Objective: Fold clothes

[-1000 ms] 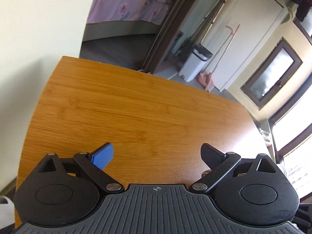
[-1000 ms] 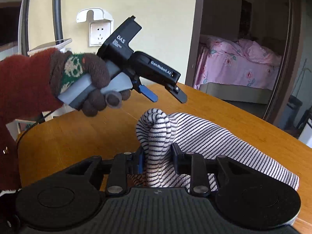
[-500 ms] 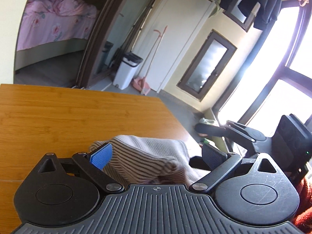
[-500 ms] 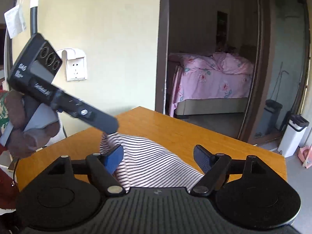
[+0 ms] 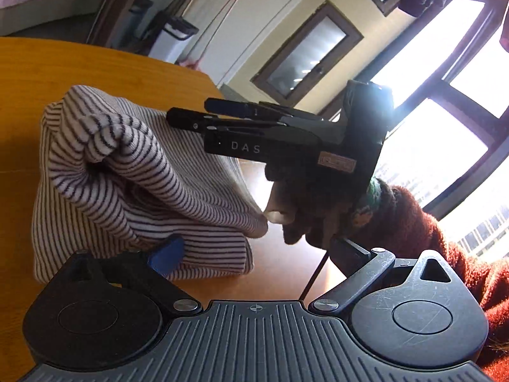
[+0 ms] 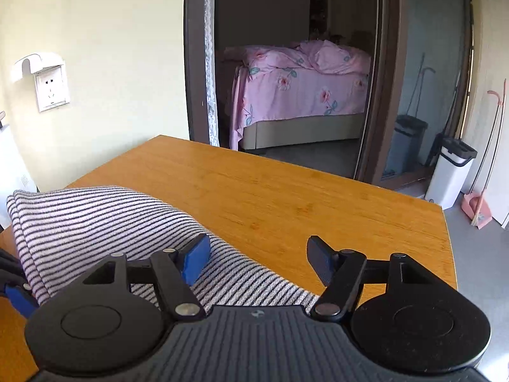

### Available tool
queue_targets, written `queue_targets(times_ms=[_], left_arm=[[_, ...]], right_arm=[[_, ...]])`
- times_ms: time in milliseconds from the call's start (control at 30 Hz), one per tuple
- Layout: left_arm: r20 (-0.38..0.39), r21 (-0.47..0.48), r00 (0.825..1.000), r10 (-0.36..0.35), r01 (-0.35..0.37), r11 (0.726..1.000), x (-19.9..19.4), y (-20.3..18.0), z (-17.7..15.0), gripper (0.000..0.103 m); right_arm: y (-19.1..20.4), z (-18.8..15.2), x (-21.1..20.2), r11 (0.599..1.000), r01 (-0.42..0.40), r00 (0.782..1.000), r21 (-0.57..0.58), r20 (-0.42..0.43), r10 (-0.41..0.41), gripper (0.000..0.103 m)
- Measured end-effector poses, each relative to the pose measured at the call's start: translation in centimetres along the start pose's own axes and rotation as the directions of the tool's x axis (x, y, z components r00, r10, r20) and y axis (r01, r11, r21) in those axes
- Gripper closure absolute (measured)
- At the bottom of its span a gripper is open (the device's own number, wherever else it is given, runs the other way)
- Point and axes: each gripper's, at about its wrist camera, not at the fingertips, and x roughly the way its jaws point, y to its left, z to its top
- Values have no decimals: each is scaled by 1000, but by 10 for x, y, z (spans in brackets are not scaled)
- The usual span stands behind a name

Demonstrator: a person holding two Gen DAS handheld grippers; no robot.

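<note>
Striped knit, white with thin dark lines, is what I have in front of me: the striped garment (image 5: 133, 172) lies bundled in several layers on the wooden table (image 6: 286, 197), toward its near left part, with a rounded roll humped up on top. My left gripper (image 5: 254, 254) has its jaws spread wide, the blue pad just at the garment's near edge, clamping nothing. My right gripper (image 6: 257, 258) is equally wide apart and empty, hovering just over the cloth's right side. I judge the bundle loose rather than crisp: the top roll looks springy, so it could slump and undo the layering. If I pinch only the top layer, the lower ones may drag and skew. The table's right edge (image 6: 445, 222) is well apart, so sliding off seems unlikely.
</note>
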Motion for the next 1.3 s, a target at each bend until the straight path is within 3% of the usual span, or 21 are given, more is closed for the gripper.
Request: queue_targets(times_ms=[67,167,300,367,467,633,767,867,933,1000,1133,1300], left_arm=[[27,-39,1000,8,-7,999,-5,16,10,3],[82,-21,987,135,-134,991,-13,33,25,3],[109,-84,943,315,-307,948,-27,65,41,3],[115,-113,921,371,-359,926,-34,77,46,3],[164,-95,921,354,-342,935,-53,70,50,3],[286,120,918,275,-319,940,-65,11,63,3],[287,227,928,237,-307,924,-40,-15,76,4],[234,214,936,265,-315,924,-14,0,85,9],[198,187,938,285,-322,928,-5,19,87,11],[163,160,939,303,-328,931,4,37,90,11],[132,131,944,303,-319,939,7,58,92,11],[104,120,947,303,-315,942,10,70,96,11]], right_arm=[[5,-7,-1,1000,-12,1000,-3,-13,12,35],[12,-19,-2,1000,-31,999,-7,-33,30,34],[26,-27,-8,997,-80,996,-6,-51,79,28],[34,-27,-10,996,-88,995,-31,-54,86,26],[38,-25,-11,995,-93,995,-48,-51,90,25],[42,-22,-4,995,-76,996,-56,-44,74,24],[51,-22,-5,994,-55,998,-99,-31,53,24],[53,-17,-9,993,-44,999,-106,-16,42,23],[54,-15,-14,994,-47,999,-101,7,48,14],[56,-12,-18,993,-48,998,-104,32,52,12],[61,-8,-16,992,-50,997,-113,59,57,5],[67,-8,-4,990,-71,996,-118,42,77,5]])
